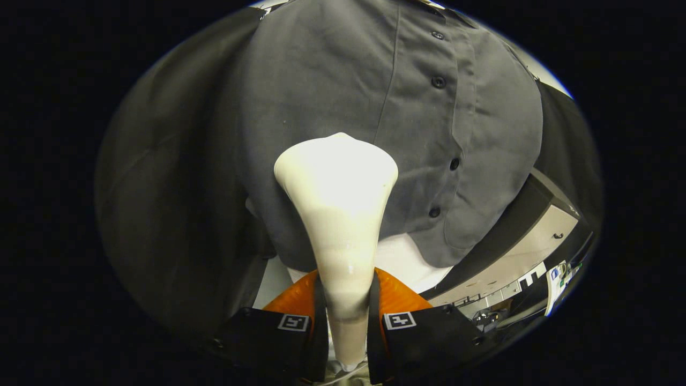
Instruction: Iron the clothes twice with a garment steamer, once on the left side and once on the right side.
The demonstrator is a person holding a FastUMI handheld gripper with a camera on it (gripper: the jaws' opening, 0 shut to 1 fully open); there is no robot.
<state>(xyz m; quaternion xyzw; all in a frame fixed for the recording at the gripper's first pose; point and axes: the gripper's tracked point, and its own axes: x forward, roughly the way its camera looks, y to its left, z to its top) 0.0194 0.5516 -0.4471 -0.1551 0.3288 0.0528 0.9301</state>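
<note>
A cream-white garment steamer [338, 214] stands up between my fingers, its narrow handle clamped on both sides and its wide head spreading out ahead. My gripper [345, 316] is shut on that handle. Just beyond the steamer head hangs a grey button-up shirt [343, 86]; the head lies against or very close to its lower front panel, left of the button placket [439, 83]. The shirt's hem ends a little below the head. I cannot tell if steam is coming out.
Dark cloth [166, 187] hangs to the left of the shirt and more behind it on the right. A white surface [412, 262] shows under the hem. Past the shirt's right edge, a room with pale cabinets [514, 279] lies far off.
</note>
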